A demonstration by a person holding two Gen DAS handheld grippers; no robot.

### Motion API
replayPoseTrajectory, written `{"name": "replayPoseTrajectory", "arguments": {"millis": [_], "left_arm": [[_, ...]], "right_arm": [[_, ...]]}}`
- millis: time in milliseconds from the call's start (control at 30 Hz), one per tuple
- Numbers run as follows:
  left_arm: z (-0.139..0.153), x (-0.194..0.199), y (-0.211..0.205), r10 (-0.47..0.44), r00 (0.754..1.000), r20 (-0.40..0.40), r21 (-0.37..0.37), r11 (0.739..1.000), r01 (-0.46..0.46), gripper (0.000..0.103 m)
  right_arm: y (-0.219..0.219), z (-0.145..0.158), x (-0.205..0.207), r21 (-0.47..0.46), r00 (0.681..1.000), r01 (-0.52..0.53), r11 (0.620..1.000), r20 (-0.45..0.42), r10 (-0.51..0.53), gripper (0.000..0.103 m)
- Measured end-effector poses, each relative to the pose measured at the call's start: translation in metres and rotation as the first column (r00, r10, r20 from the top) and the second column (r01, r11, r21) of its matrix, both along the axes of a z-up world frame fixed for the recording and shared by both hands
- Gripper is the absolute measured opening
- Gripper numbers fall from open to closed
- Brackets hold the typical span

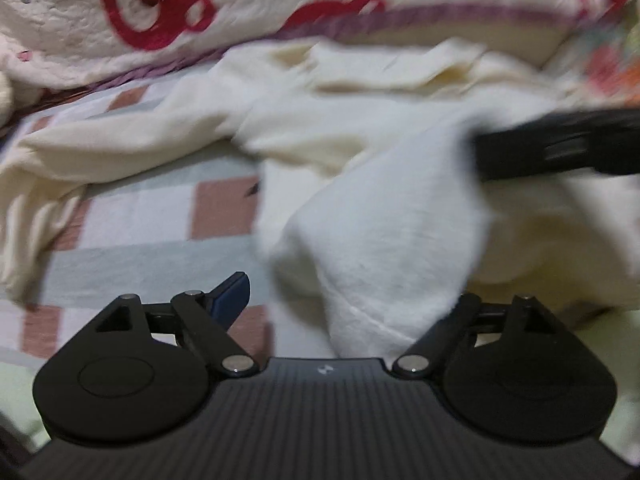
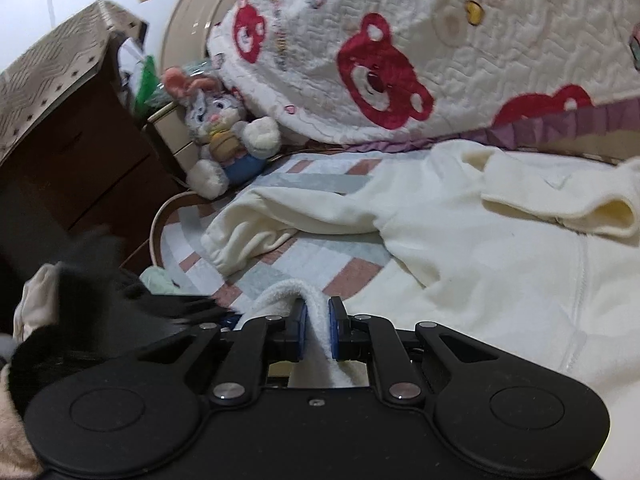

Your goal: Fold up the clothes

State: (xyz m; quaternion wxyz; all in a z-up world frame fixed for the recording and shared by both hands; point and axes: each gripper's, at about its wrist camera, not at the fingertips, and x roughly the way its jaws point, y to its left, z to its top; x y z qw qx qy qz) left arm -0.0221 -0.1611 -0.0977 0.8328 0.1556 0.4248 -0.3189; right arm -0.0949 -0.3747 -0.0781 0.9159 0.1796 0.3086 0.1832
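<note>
A cream fleece sweatshirt (image 2: 480, 248) lies spread on the checked bed sheet (image 2: 320, 256), one sleeve (image 2: 256, 224) stretched to the left. My right gripper (image 2: 318, 330) is shut on a fold of the sweatshirt's hem (image 2: 296, 296). In the left wrist view the sweatshirt (image 1: 380, 232) is blurred and a lifted fold of it hangs between the wide-apart jaws of my left gripper (image 1: 348, 300). Its left blue fingertip (image 1: 232, 294) shows; the right one is hidden by cloth. The right gripper (image 1: 560, 148) shows there as a dark blur at the right.
A white quilt with red bear faces (image 2: 400, 72) is heaped at the back of the bed. A plush rabbit (image 2: 224, 136) sits at the bed's far left corner beside a brown cabinet (image 2: 72, 152). The left gripper's dark shape (image 2: 100, 312) blurs the lower left.
</note>
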Motion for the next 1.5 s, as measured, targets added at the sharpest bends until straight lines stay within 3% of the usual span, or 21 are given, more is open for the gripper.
{"name": "replayPoseTrajectory", "arguments": {"millis": [33,100,200,267,300,333,433,500,567,667,733,800,867,967,1067,1133,1233,1300,1367,1433,1500], "left_arm": [[-0.002,0.005,0.002,0.019,1.0,-0.007,-0.012,1.0,-0.02,0.068],[-0.001,0.016,0.012,0.057,0.998,-0.034,-0.083,0.995,-0.06,0.01],[0.012,0.024,0.035,0.137,0.99,-0.04,-0.229,0.963,-0.142,0.01],[0.021,0.024,0.049,0.182,0.983,-0.023,-0.29,0.94,-0.181,0.01],[0.025,0.023,0.055,0.199,0.98,-0.012,-0.311,0.931,-0.193,0.01],[0.029,0.022,0.06,0.215,0.977,0.0,-0.331,0.921,-0.203,0.01],[0.038,0.021,0.064,0.249,0.967,0.052,-0.374,0.903,-0.212,0.01],[0.043,0.021,0.065,0.267,0.961,0.079,-0.387,0.896,-0.217,0.01],[0.041,0.024,0.068,0.301,0.951,0.071,-0.375,0.892,-0.254,0.01],[0.034,0.037,0.084,0.365,0.931,-0.011,-0.41,0.848,-0.337,0.011],[0.029,0.046,0.096,0.402,0.912,-0.078,-0.441,0.807,-0.394,0.011],[0.026,0.048,0.099,0.403,0.909,-0.108,-0.453,0.794,-0.406,0.011],[0.026,0.045,0.093,0.392,0.917,-0.067,-0.435,0.816,-0.381,0.011],[0.029,0.041,0.087,0.38,0.925,-0.026,-0.42,0.835,-0.354,0.011],[0.029,0.042,0.087,0.369,0.929,-0.026,-0.422,0.839,-0.344,0.012],[0.028,0.042,0.085,0.36,0.933,-0.029,-0.421,0.842,-0.338,0.012],[0.027,0.04,0.08,0.345,0.938,-0.013,-0.408,0.855,-0.32,0.012],[0.025,0.042,0.081,0.356,0.934,-0.026,-0.404,0.851,-0.335,0.013],[0.016,0.049,0.084,0.36,0.928,-0.094,-0.395,0.842,-0.366,0.021],[0.007,0.055,0.084,0.366,0.918,-0.152,-0.372,0.84,-0.396,0.027],[-0.005,0.061,0.081,0.368,0.908,-0.199,-0.335,0.845,-0.416,0.027]], "right_arm": [[0.002,0.001,-0.001,-0.011,1.0,-0.011,1.0,0.008,0.011,0.014],[0.007,0.003,-0.005,-0.046,0.999,-0.028,0.999,0.019,0.029,0.014],[0.016,0.005,-0.009,-0.166,0.999,-0.031,0.986,0.01,0.033,0.015],[0.032,0.003,-0.01,-0.336,0.996,-0.019,0.942,-0.093,-0.013,0.026],[0.041,-0.001,-0.015,-0.404,0.993,-0.025,0.914,-0.117,-0.024,0.04],[0.048,-0.004,-0.02,-0.439,0.992,-0.032,0.898,-0.123,-0.024,0.047],[0.071,-0.026,-0.034,-0.544,0.981,-0.092,0.834,-0.194,-0.018,0.047],[0.085,-0.04,-0.042,-0.626,0.973,-0.138,0.767,-0.229,-0.012,0.047],[0.089,-0.04,-0.049,-0.682,0.978,-0.141,0.718,-0.207,-0.004,0.047],[0.07,-0.019,-0.049,-0.694,0.99,-0.041,0.719,-0.127,-0.066,0.052],[0.051,-0.008,-0.044,-0.777,0.992,0.022,0.629,-0.06,-0.109,0.052],[0.026,0.003,-0.035,-0.842,0.99,0.071,0.534,-0.005,-0.139,0.052],[-0.01,0.016,-0.021,-0.825,0.983,0.099,0.556,-0.008,-0.186,0.052],[-0.071,0.029,-0.007,-0.735,0.958,0.131,0.666,-0.079,-0.276,0.054],[-0.113,0.032,-0.009,-0.668,0.931,0.161,0.726,-0.142,-0.337,0.058],[-0.127,0.031,-0.015,-0.646,0.927,0.156,0.747,-0.164,-0.336,0.065],[-0.132,0.033,-0.021,-0.639,0.929,0.109,0.762,-0.207,-0.307,0.065],[-0.144,0.038,-0.019,-0.552,0.927,0.11,0.827,-0.243,-0.285,0.065],[-0.16,0.049,-0.018,-0.389,0.927,0.213,0.896,-0.209,-0.311,0.064],[-0.18,0.058,-0.02,-0.198,0.919,0.335,0.921,-0.146,-0.366,0.064],[-0.185,0.048,-0.018,-0.084,0.906,0.406,0.91,-0.095,-0.413,0.064]]}}
